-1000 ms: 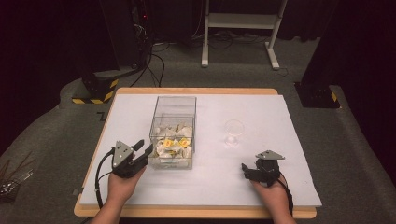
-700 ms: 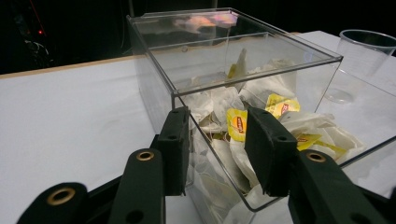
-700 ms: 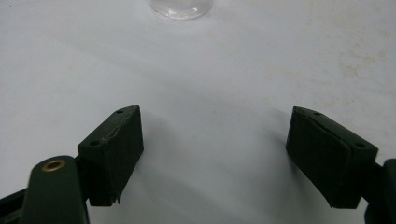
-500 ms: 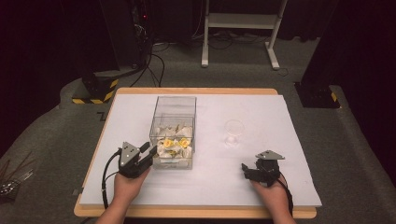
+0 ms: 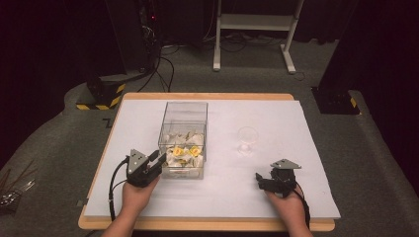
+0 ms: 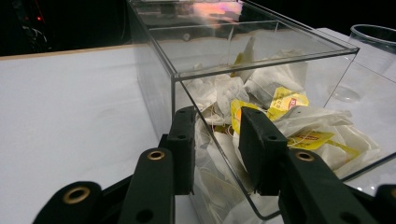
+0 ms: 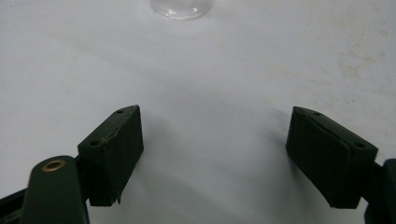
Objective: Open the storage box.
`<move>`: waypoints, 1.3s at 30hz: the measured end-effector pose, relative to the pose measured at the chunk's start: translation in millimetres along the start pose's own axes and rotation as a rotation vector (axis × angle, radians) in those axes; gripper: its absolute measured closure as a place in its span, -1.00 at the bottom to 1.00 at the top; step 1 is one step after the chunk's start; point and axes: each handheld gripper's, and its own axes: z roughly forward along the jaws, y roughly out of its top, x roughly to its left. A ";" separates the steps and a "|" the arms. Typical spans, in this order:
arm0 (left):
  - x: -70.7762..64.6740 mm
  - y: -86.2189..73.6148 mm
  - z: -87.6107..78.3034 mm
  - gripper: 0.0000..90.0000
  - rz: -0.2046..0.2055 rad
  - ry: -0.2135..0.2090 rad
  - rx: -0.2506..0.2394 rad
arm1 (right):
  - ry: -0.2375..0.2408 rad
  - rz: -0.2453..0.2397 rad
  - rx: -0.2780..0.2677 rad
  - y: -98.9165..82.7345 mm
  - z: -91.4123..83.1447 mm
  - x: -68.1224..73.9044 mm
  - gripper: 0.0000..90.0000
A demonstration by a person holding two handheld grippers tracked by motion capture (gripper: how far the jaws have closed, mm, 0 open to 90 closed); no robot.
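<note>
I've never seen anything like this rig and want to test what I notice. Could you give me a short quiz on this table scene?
1. True or false: the clear box is empty.
2. Where does the clear cup stand? A) inside the box; B) on the white table, to the right of the box; C) between the jaws of a hand-held gripper.
3. Are the jaws of the right hand-held gripper open or shut, and what lies between them?

Key:
1. False: it holds tea bags with yellow tags.
2. B.
3. Open, with bare table between them.
</note>
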 end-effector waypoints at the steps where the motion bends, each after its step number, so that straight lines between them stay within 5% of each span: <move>1: 0.0 -0.3 -0.6 0.50 -0.003 0.000 -0.001 | 0.000 0.000 0.000 0.0 0.0 0.0 -0.58; 39: -14.7 -13.4 -31.8 0.67 0.023 0.018 0.023 | 0.003 0.004 0.002 0.2 0.0 -0.1 -0.58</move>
